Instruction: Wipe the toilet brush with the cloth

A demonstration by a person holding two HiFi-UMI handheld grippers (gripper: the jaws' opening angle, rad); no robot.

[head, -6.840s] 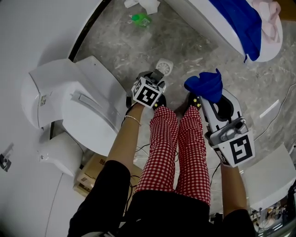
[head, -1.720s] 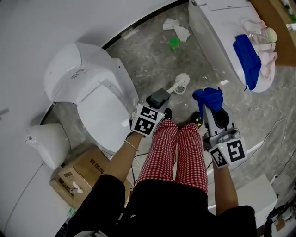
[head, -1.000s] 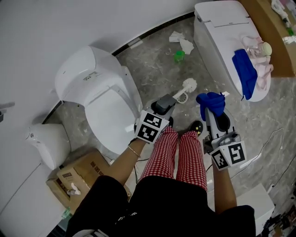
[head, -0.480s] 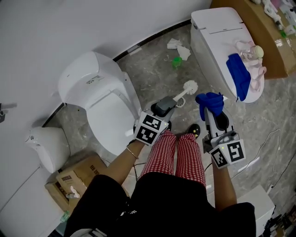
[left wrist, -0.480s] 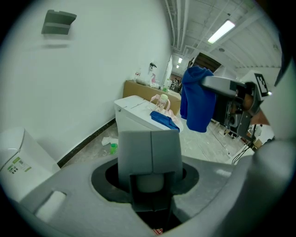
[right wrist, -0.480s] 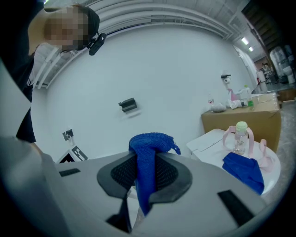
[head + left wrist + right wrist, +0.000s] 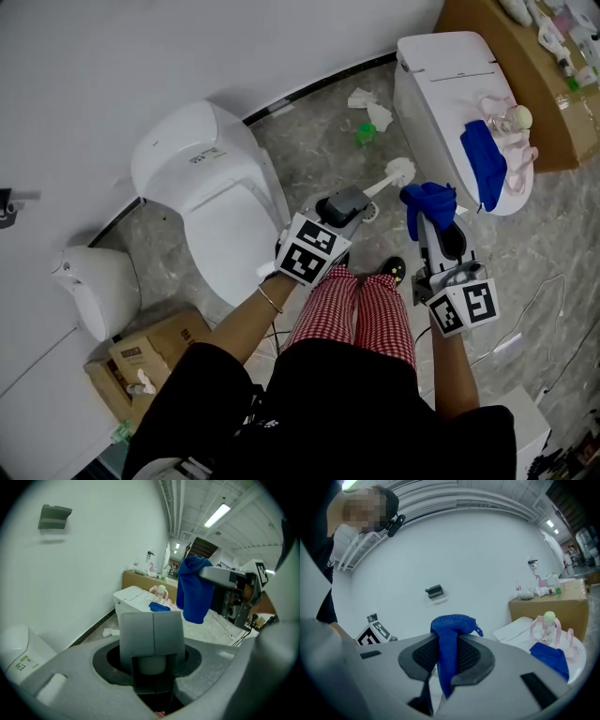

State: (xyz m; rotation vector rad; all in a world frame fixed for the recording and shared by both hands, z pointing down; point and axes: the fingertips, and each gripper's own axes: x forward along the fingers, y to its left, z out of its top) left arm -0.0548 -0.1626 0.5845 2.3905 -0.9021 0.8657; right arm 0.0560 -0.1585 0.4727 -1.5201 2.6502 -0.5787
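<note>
In the head view my left gripper (image 7: 349, 202) is shut on the handle of a white toilet brush (image 7: 401, 170), and the bristle head sticks out up and to the right over the floor. The left gripper view shows its grey pads (image 7: 151, 632) closed round the white handle (image 7: 151, 665). My right gripper (image 7: 429, 208) is shut on a blue cloth (image 7: 427, 198), which bunches over the jaw tips just right of the brush head. That cloth (image 7: 449, 641) hangs between the jaws in the right gripper view. Brush and cloth sit close together, and I cannot tell if they touch.
A white toilet (image 7: 211, 187) with its lid down stands at the left. At top right a second white toilet (image 7: 427, 66) carries another blue cloth (image 7: 483, 164). Tissue (image 7: 373, 108) and a green item (image 7: 366, 134) lie on the floor. A white bin (image 7: 89, 286) and a cardboard box (image 7: 141, 356) sit lower left.
Both grippers have risen together. The brush has come up off the floor with the left gripper, and its head now sits beside the cloth.
</note>
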